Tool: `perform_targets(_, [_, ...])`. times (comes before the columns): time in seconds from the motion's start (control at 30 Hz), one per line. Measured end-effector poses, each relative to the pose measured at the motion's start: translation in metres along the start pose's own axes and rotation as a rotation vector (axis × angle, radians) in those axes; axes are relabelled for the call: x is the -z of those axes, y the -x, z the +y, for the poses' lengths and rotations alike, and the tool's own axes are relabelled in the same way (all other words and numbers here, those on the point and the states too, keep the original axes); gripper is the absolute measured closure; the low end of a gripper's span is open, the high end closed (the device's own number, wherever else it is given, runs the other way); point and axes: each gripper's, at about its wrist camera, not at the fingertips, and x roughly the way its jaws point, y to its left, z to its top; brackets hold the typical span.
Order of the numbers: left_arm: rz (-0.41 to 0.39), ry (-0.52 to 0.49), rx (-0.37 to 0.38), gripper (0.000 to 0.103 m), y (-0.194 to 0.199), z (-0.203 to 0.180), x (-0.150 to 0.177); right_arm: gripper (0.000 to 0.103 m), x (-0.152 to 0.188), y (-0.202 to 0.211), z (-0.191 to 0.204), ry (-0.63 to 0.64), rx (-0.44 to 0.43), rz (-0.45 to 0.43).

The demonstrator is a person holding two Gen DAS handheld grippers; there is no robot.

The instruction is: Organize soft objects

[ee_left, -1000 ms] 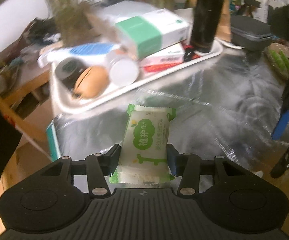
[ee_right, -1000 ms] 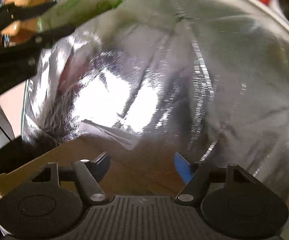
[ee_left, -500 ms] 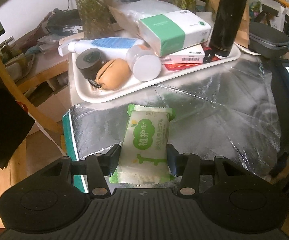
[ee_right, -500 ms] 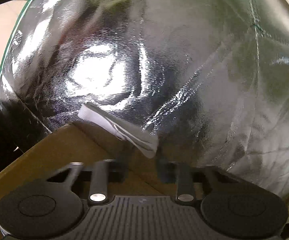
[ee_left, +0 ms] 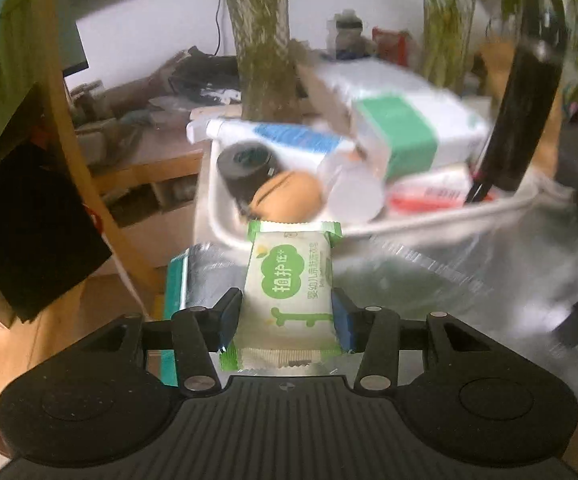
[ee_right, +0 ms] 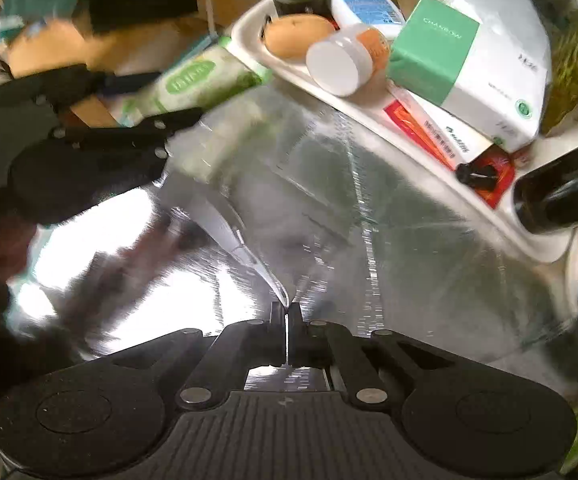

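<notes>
**Squeezing a packet, pinching the foil**

Left gripper (ee_left: 287, 316) clamping the green and white soft packet (ee_left: 293, 284) between its jaws, just in front of the white tray (ee_left: 225, 228). Right gripper (ee_right: 287, 318) jaws pressed together, pinching a fold of the shiny foil bag (ee_right: 369, 216)

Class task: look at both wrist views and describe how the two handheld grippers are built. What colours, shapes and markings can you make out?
Both look alike. The left gripper has a black ribbed base, two round black discs at the sides, black linkage bars with silver rivets, and blue pads inside its fingers. The right gripper has the same ribbed base, discs and rivets; its pads are hidden. A small mark sits mid-base. No cables or sleeves show.
</notes>
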Motion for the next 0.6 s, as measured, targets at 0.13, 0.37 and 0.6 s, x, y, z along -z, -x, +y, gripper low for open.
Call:
perform_targets(0.13, [-0.016, -0.01, 0.005, 0.056, 0.024, -0.007, -0.015, 0.1, 0.012, 0.027, -0.005, -0.026, -0.005, -0.062])
perform_targets(0.37, [-0.022, -0.069, 0.006, 0.056, 0.068, -0.034, -0.013, 0.1, 0.061, 0.09, -0.012, -0.055, 0.04, -0.178])
perform_targets(0.6, [-0.063, -0.108, 0.061, 0.056, 0.138, -0.062, -0.02, 0.1, 0.13, 0.154, -0.029, -0.18, 0.026, -0.335])
